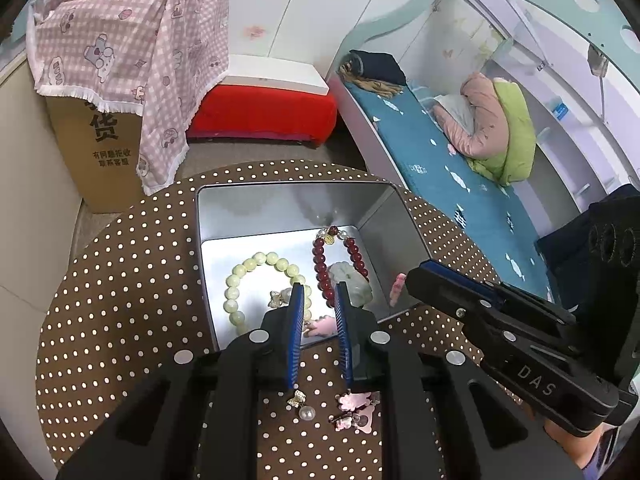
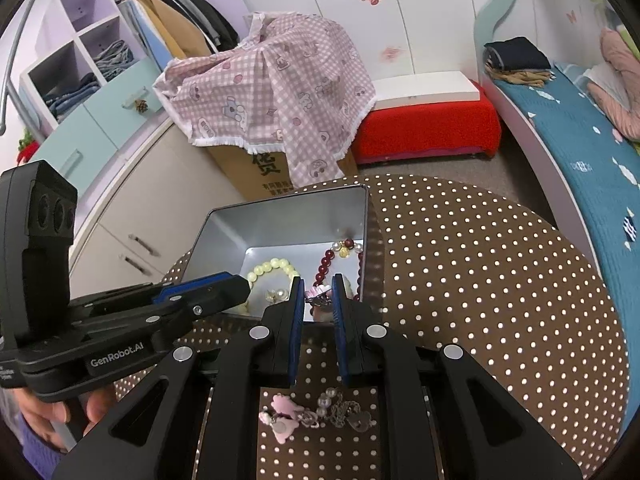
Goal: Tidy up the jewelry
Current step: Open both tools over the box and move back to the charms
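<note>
Counter (image 1: 120,280), round, under a brown dotted cloth, carried an open metal tin (image 1: 380,236). Tin already held a pale green bracelet (image 1: 256,276), a dark red bracelet (image 1: 320,264) and a pale carved pendant (image 1: 352,280).

Both grippers hung over the tin's near rim, pointing down into it. Right gripper (image 2: 316,296): jaws narrow, pinching a small pink charm piece (image 2: 316,294) at the tips, just above the tin's near corner. Left gripper (image 1: 320,300): jaws narrow; whether anything sat between the tips could not be told.

Loose on the cloth, nearer than the tin: a pearl earring (image 1: 306,412) and a pink charm cluster (image 1: 356,408).

Step judged: placing the pink piece into the tin. Next move calls for parting the right jaws over bare tin floor, clear of the bracelets, then fetching the loose pieces.
</note>
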A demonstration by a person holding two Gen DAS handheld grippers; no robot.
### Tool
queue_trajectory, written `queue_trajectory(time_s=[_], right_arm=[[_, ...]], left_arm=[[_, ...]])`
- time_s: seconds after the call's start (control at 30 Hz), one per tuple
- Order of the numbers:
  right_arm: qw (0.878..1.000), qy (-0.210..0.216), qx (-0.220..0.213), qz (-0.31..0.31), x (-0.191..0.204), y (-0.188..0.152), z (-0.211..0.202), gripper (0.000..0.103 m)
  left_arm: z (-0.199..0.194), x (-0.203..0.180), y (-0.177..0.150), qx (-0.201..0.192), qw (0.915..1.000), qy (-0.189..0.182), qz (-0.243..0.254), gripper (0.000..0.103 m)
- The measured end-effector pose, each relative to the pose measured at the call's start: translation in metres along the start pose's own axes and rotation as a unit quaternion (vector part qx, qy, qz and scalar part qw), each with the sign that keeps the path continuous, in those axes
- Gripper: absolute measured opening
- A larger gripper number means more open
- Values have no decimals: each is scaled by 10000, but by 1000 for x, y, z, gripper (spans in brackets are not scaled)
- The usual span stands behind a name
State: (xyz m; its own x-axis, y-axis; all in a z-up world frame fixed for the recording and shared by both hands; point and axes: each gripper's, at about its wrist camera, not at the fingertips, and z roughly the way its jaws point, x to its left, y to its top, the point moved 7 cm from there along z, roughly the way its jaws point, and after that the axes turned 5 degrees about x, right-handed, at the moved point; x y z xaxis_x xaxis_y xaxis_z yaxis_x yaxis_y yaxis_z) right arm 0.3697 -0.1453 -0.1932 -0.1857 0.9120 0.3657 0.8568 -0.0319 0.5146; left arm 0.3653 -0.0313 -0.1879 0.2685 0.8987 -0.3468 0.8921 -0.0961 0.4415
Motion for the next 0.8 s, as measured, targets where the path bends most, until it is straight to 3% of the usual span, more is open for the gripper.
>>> queue_trajectory(time_s=[0.07,0.17,0.33,0.8], right_arm=[[10000,15,-9,-3,0,-1,-1,15],[10000,43,-30,22,0,-2,-4,16],[10000,60,-55,19,3,-4,-9,16],[9985,-169,-480,-218,1,-36,-63,17]], left_arm=[[-2,0,-1,-14,10000,-3,14,15],[-6,-2,-3,-67,10000,39,2,29],[-13,-6,-5,-149,9999,50,30,36],[-72,-12,-41,-858,9959,105,269,37]])
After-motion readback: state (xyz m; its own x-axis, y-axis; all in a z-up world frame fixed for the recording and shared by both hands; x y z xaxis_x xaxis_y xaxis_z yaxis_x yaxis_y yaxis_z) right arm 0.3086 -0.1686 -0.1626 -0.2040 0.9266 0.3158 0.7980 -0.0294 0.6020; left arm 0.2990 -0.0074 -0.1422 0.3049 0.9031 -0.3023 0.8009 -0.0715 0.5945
